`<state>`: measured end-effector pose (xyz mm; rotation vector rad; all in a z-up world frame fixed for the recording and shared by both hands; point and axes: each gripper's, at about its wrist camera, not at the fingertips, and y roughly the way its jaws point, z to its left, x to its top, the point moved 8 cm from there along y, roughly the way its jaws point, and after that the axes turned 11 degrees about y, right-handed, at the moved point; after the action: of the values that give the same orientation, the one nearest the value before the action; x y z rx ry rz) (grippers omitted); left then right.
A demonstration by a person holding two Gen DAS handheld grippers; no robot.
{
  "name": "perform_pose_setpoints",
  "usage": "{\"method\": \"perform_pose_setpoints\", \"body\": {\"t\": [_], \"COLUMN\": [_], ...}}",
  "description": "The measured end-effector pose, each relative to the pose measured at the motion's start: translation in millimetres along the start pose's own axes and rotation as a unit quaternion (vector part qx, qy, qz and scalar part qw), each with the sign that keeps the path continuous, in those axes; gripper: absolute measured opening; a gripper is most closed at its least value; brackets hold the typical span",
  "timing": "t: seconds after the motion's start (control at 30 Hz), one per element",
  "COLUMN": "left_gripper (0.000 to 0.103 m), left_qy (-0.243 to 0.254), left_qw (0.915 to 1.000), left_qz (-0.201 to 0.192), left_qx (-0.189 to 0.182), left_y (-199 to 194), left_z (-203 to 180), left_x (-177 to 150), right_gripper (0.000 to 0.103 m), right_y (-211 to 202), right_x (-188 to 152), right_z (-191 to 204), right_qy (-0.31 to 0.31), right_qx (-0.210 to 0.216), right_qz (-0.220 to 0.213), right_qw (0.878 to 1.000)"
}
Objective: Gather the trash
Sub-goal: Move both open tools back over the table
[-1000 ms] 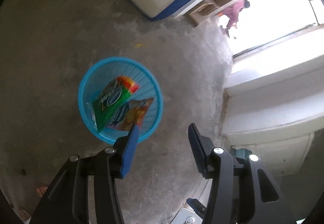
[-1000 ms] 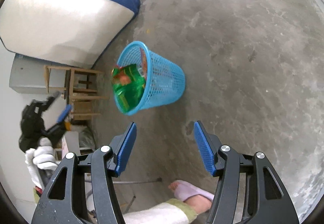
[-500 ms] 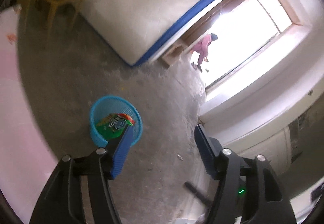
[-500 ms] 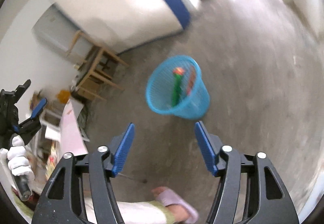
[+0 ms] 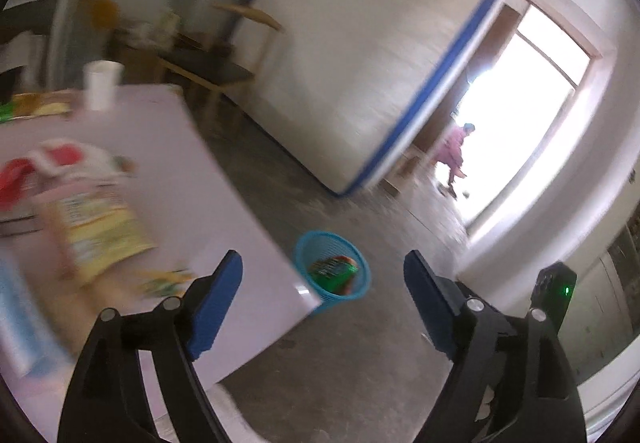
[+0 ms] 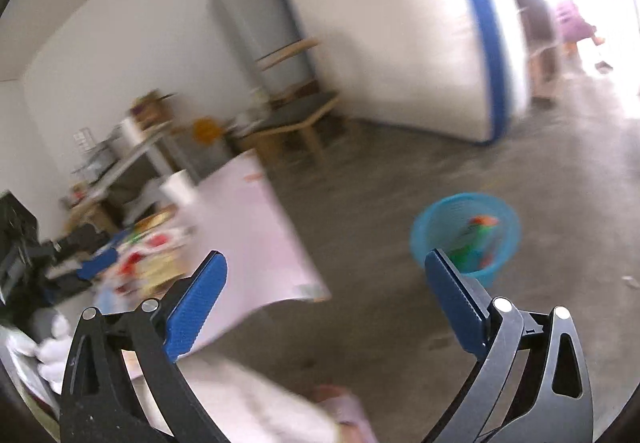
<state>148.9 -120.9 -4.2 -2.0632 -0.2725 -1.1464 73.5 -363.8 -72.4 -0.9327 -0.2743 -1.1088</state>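
A white mattress [image 5: 360, 75] with a blue edge leans against the far wall. The pale pink table [image 5: 168, 171] fills the left, strewn with blurred wrappers. Beside its corner on the concrete floor stands the blue mesh wastebasket [image 5: 332, 271], already holding a green snack bag [image 5: 330, 269]. A yellow snack packet [image 5: 100, 227] lies on the table — light, crinkly and slippery by the look, best pinched at a flat edge. The left gripper [image 5: 320, 291] and right gripper [image 6: 324, 295] both gape empty. A second ago both cameras looked down into the basket; now they face the table — judging by that, the next pickup.
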Motion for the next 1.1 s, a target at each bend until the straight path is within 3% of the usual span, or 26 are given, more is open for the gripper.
{"method": "perform_pose_setpoints", "body": {"t": [0.23,0.37,0.53,0.67,0.8,0.93,1.1], "left_gripper": [0.082,0.082,0.082,0.082,0.082,0.082,0.082], "left_qy": [-0.038,-0.057,-0.088,-0.108,-0.108,-0.064,0.010], "left_qw": [0.9958,0.9888,0.9824,0.9782,0.9756,0.9774,0.9726], "left_qz": [-0.037,-0.042,-0.040,-0.036,-0.013,0.028,0.112], "left_qx": [0.074,0.131,0.160,0.174,0.190,0.200,0.203], "left_y": [-82,-116,-140,-147,-141,-123,-70], "left_z": [70,112,155,185,206,224,249], "left_x": [-9,-8,-15,-15,-7,12,27], "right_gripper": [0.095,0.095,0.095,0.095,0.095,0.095,0.095], "right_y": [61,88,121,144,155,163,167], "right_x": [-41,-58,-74,-78,-82,-87,-84], "right_z": [94,136,181,200,211,217,207], "right_qy": [0.000,-0.028,-0.084,-0.101,-0.094,-0.095,-0.078], "right_qx": [0.094,0.096,0.081,0.063,0.074,0.069,0.065], "right_qz": [0.114,0.162,0.206,0.227,0.243,0.252,0.264], "right_qw": [0.989,0.982,0.972,0.967,0.963,0.961,0.959]}}
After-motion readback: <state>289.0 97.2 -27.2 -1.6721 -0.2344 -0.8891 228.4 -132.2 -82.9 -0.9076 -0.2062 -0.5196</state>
